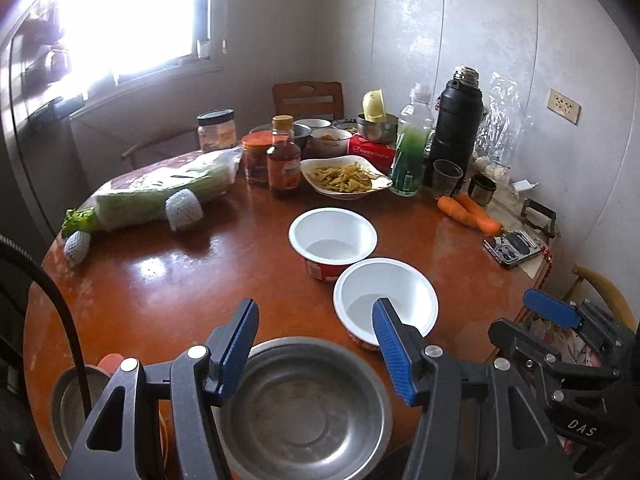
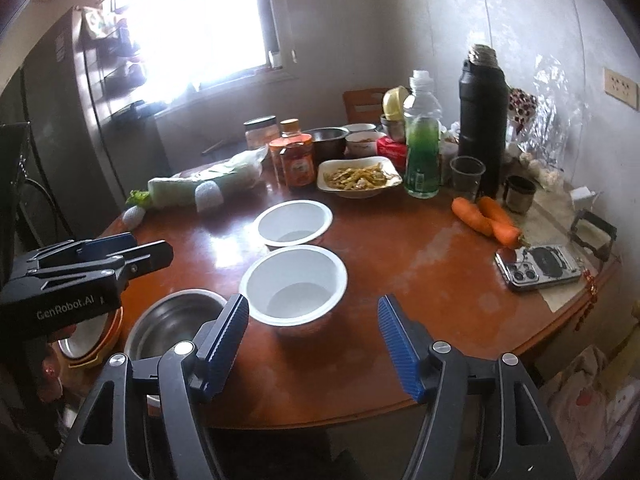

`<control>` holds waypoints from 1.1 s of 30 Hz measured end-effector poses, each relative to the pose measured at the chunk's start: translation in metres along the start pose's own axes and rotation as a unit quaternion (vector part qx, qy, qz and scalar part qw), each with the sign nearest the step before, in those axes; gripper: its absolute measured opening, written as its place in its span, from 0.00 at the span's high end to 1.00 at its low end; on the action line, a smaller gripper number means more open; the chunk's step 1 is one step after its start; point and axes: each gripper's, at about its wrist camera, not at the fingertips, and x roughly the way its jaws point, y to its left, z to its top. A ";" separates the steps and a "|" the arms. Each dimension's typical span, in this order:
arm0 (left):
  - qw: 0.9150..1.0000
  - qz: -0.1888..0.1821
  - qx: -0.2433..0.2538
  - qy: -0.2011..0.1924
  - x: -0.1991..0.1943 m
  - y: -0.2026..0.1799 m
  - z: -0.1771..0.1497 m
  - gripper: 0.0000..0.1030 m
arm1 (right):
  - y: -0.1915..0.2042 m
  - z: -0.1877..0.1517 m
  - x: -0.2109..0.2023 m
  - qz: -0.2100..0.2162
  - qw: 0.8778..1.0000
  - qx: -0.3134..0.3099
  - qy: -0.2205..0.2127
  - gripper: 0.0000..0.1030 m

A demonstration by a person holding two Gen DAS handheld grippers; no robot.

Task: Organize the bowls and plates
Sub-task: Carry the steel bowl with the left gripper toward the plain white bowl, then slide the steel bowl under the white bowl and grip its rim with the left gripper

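Hanging above steel bowl (image 1: 304, 412) – left claw (image 1: 316, 344) (empty).

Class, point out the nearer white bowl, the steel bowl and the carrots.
Nearer white bowl (image 2: 294, 282): right wrist view, on its inner wall.
Steel bowl (image 1: 308, 408): left wrist view, on its bottom.
Carrots (image 2: 486, 216): right wrist view, on one carrot's middle.

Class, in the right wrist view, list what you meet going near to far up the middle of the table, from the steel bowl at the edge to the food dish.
Steel bowl → nearer white bowl → farther white bowl → dish of food.
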 end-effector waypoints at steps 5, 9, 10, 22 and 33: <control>1.000 -0.015 0.006 0.013 0.019 -0.007 0.003 0.43 | -0.017 -0.003 0.012 -0.012 1.000 0.025 0.010 0.32; 0.999 -0.024 0.017 0.031 0.042 -0.010 0.006 0.43 | -0.024 -0.005 0.024 -0.014 0.999 0.040 0.013 0.29; 0.999 -0.029 0.019 0.038 0.050 -0.010 0.007 0.43 | -0.025 -0.006 0.028 -0.015 0.999 0.044 0.017 0.29; 0.994 -0.048 0.013 0.096 0.108 -0.004 0.002 0.43 | -0.034 -0.010 0.089 -0.005 0.995 0.075 0.063 0.29; 0.992 -0.058 0.007 0.113 0.128 -0.002 0.002 0.44 | -0.027 -0.008 0.112 0.001 0.996 0.051 0.067 0.35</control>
